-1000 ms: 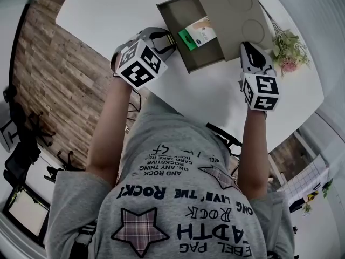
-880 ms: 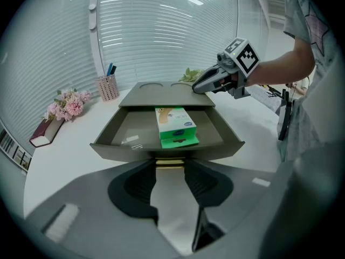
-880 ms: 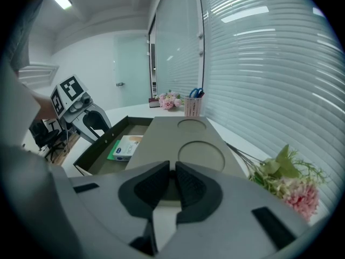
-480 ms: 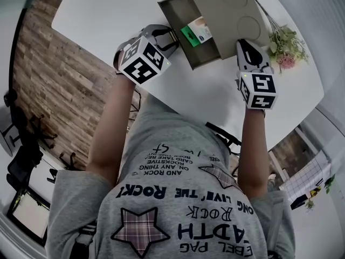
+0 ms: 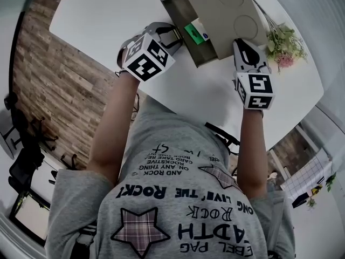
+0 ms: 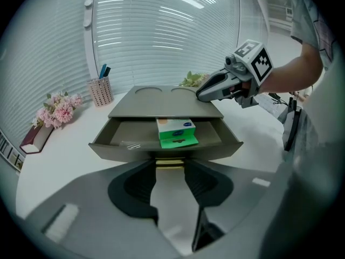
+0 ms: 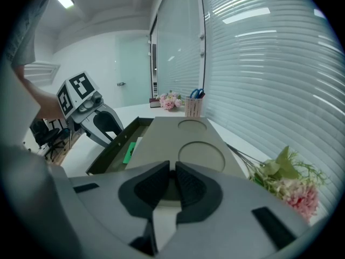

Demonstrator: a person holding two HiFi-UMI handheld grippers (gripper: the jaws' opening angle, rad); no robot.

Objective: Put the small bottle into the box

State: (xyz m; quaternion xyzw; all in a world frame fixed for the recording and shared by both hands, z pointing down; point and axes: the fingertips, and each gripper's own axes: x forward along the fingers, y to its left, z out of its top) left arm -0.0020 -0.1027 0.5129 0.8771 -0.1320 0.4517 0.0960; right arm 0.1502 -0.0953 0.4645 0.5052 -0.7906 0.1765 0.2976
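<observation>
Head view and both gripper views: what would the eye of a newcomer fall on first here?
The flat grey-brown box on the round white table stands out, its drawer open with a green and white carton inside. The left gripper has its jaws on the drawer's small brass handle. The right gripper, jaws shut, sits at the box's top corner, near pink flowers.

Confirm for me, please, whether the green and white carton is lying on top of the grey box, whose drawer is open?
Not quite. The green and white carton lies inside the open drawer of the grey box, not on top of it. The left gripper view shows this plainly, looking straight into the drawer. The drawer is indeed open.
</observation>
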